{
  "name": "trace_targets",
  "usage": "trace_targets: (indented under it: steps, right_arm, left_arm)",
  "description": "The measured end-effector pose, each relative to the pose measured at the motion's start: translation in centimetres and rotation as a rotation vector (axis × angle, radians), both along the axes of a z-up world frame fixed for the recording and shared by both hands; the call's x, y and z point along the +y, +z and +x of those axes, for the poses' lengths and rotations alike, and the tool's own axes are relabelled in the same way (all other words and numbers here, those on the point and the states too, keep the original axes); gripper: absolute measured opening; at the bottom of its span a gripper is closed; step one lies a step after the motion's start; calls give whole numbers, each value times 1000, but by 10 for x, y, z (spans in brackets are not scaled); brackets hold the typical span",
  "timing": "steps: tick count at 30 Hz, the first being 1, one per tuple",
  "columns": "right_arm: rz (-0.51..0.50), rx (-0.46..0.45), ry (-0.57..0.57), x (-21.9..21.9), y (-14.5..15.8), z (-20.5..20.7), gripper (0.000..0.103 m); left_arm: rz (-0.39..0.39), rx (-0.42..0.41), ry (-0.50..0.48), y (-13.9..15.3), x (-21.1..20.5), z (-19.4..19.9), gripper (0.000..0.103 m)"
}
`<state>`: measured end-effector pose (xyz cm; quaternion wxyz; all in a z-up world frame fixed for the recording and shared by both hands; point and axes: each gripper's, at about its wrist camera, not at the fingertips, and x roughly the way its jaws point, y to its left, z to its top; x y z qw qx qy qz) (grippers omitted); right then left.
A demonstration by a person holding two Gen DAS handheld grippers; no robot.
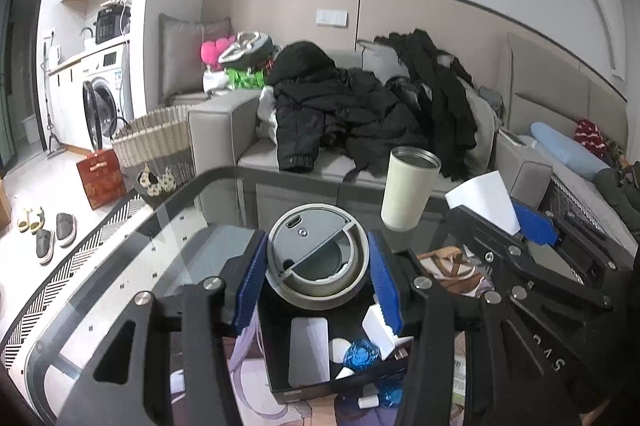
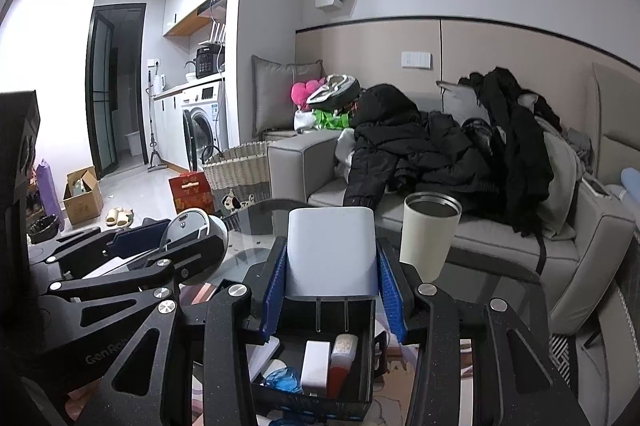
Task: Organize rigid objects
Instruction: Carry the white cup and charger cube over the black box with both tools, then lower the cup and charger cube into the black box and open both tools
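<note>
the left claw [image 1: 318, 272] is clamped on a round grey tumbler lid with a sliding drink cover [image 1: 318, 258], its blue ribbed pads pressing the lid's rim from either side, so the lid sits level in the lower centre of the left wrist view, directly above an open black rectangular box [image 1: 280, 362]. holding it by the rim rather than the face probably keeps the flat top visible and lets it be lowered straight down. the right claw [image 2: 332, 282] is closed on a white rounded-rectangular plastic block [image 2: 332, 250], gripped by its two narrow sides low down, so most of the block stands upright above the pads in the centre of the right wrist view, likewise over the black box. inside the box lie a flat grey slab [image 1: 309, 350], a crinkled blue wrapped piece [image 1: 362, 354], a white carton [image 2: 315, 366] and a small tube with a red lower part [image 2: 340, 366], all packed side by side, which suggests the box is the collecting place for the hard items. a cream cylindrical steel-lined tumbler [image 1: 408, 186] stands open and upright on the dark glass surface [image 1: 168, 226], right of centre, well apart from both claws; the lid seems to belong to it. both claws hang close together, so releasing one at a time would likely avoid a clash.
</note>
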<state>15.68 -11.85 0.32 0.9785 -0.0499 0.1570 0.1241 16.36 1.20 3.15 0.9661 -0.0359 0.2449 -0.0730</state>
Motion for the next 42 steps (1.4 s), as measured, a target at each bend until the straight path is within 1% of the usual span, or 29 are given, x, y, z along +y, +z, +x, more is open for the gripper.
trace_targets:
  steps: [2,4,9,12,15,19,22,25,37,42]
  right_arm:
    - [-14,18,-8,0,-4,5,42]
    - [-22,44,-16,-1,-8,10,42]
    - [-21,163,-28,-3,-24,28,42]
    - [-35,235,-30,-1,-35,38,42]
    - [-44,286,-31,-1,-46,44,42]
    - [-64,363,-26,1,-60,53,42]
    - [-72,419,-27,1,-71,58,42]
    - [-59,459,-23,-1,-77,63,42]
    - [-48,470,-23,-4,-79,66,42]
    - [-43,474,-19,-5,-80,67,43]
  left_arm:
    - [4,26,-5,-5,-1,3,49]
    - [5,69,-3,-11,-2,9,49]
    - [5,193,2,-30,-5,23,49]
    - [22,234,2,-37,-9,29,49]
    - [28,305,-1,-48,-11,36,49]
    - [39,379,-7,-61,-12,42,49]
    - [60,393,-13,-65,-13,43,48]
    - [56,397,-14,-66,-14,43,48]
    - [48,391,-13,-67,-10,45,49]
    - [32,389,-13,-66,-7,44,50]
